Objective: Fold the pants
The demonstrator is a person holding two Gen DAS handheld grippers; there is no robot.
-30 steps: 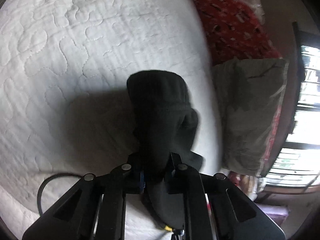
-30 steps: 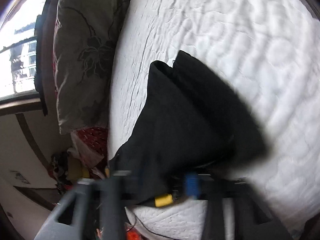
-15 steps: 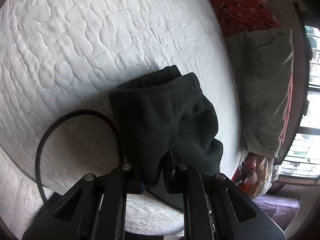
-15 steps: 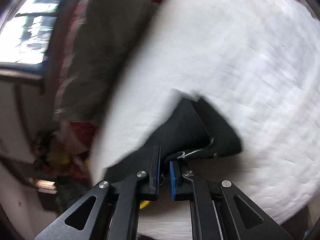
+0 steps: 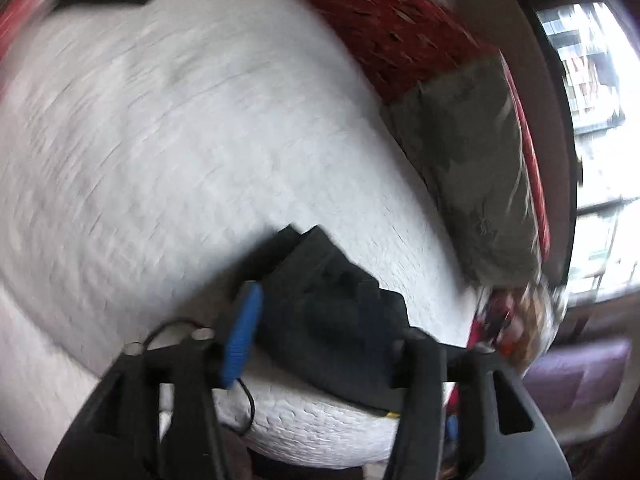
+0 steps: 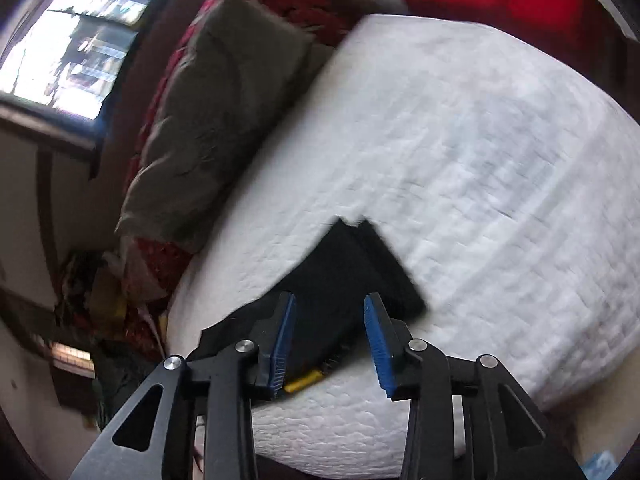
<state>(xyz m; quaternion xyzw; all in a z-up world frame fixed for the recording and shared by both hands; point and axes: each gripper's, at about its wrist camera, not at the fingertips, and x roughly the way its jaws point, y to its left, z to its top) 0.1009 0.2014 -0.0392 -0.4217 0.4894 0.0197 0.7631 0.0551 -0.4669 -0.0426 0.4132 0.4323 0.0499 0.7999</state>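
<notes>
Left gripper [image 5: 324,340]: your fingers [image 5: 242,332] stand spread wide, holding nothing; the blue pad shows on one finger, and the picture is smeared by blur. The folded cloth shows between them, but you cannot tell from this view whether either one touches it.
Right gripper [image 6: 330,340]: your fingers [image 6: 378,344] are parted, both blue pads bare, nothing clamped; they sit just over the near end of the cloth, and contact cannot be told.
Pants [image 6: 352,276]: black, folded into a compact bundle, lying on the bed [image 6: 500,152] near its front edge, toward the corner on the pillow side.
Pillow [image 6: 216,112]: grey-green, along the side edge of the bed, well apart from the pants.
Cable [image 5: 246,396]: thin, black, at the front edge of the bed beside your left finger.
</notes>
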